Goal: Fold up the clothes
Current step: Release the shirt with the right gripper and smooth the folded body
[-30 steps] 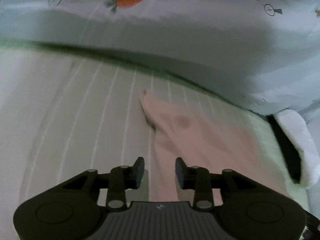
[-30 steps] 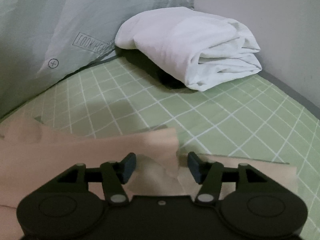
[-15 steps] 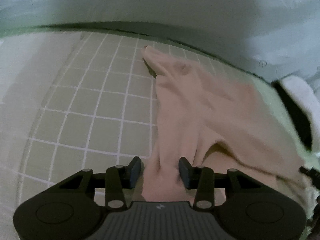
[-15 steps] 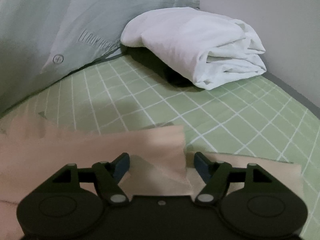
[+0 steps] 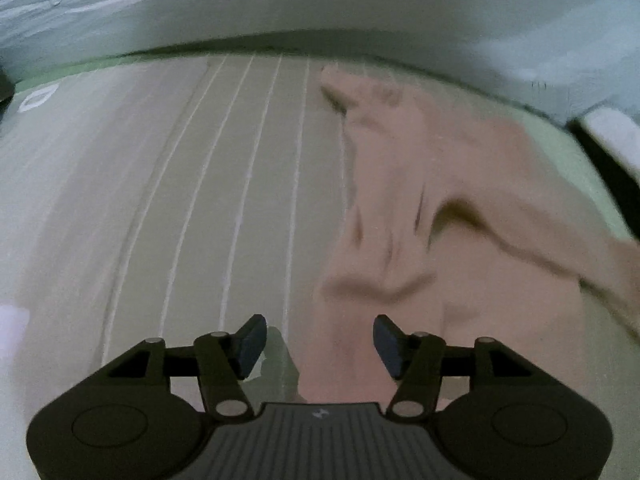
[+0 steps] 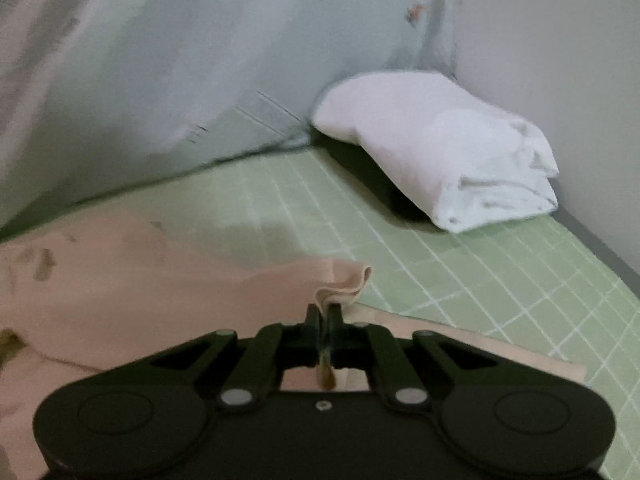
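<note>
A pink garment [image 5: 452,216] lies rumpled on the green checked bedsheet [image 5: 192,208], blurred by motion in the left wrist view. My left gripper [image 5: 318,340] hovers over its near edge with its jaws opening; cloth lies below and between them, but the pads do not press it. In the right wrist view the same pink garment [image 6: 160,280] spreads to the left. My right gripper [image 6: 325,314] is shut on a bunched corner of it, and a fold of cloth sticks up just beyond the fingertips.
A folded white cloth bundle [image 6: 448,152] rests on the green checked sheet [image 6: 480,272] at the back right, against the pale wall [image 6: 560,40]. A pale grey-green quilt [image 5: 360,4] with carrot prints rises along the far side.
The right gripper went from wide open around the cloth corner to shut on it and lifted it. The left gripper's jaws widened and it slid along the garment's edge.
</note>
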Available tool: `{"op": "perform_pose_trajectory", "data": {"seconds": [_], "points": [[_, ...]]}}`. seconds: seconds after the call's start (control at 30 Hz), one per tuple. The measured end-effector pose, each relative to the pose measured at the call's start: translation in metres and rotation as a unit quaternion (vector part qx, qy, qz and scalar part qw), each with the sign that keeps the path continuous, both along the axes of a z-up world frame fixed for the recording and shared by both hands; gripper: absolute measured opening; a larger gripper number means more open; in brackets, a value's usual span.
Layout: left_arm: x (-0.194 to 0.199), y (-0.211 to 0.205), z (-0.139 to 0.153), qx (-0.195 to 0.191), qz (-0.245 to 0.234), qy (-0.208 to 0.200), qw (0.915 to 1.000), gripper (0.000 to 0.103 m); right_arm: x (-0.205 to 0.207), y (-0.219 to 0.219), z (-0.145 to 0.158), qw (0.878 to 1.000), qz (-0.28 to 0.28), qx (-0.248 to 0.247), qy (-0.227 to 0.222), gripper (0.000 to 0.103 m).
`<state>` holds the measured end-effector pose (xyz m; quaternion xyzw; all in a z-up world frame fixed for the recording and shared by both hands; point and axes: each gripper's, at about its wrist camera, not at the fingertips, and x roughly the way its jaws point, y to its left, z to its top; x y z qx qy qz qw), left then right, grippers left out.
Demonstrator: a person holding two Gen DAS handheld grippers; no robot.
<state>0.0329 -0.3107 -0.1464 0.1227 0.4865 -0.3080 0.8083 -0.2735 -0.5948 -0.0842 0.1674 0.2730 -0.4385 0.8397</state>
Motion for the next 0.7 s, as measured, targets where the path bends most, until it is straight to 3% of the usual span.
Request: {"op": "perform_pose_trajectory", "data": {"seconds": [0.3, 0.47, 0.53, 0.57, 0.63, 0.7], "points": [[-0.041, 0.038, -0.001, 0.016, -0.03, 0.006, 0.9994, 0.063, 0.02, 0.097, 0.013, 0.993, 0.119, -0.005, -0.021, 0.003], [-0.044, 0.053, 0.002, 0.019, -0.028, 0.01, 0.9994, 0.063, 0.043, 0.142, -0.013, 0.98, 0.192, 0.032, 0.045, 0.006], [-0.043, 0.058, 0.003, 0.02, -0.026, 0.009, 0.9994, 0.063, 0.047, 0.151, -0.021, 0.979, 0.19, 0.047, 0.058, 0.018], [-0.042, 0.061, 0.003, 0.02, -0.025, 0.008, 0.9995, 0.063, 0.047, 0.153, -0.02, 0.979, 0.19, 0.053, 0.047, 0.033], [-0.04, 0.064, 0.004, 0.02, -0.023, 0.009, 0.9995, 0.063, 0.049, 0.152, -0.015, 0.981, 0.187, 0.051, 0.019, 0.047], [-0.035, 0.065, 0.004, 0.019, -0.019, 0.012, 0.9996, 0.063, 0.055, 0.152, -0.009, 0.981, 0.185, 0.052, -0.007, 0.05]]}}
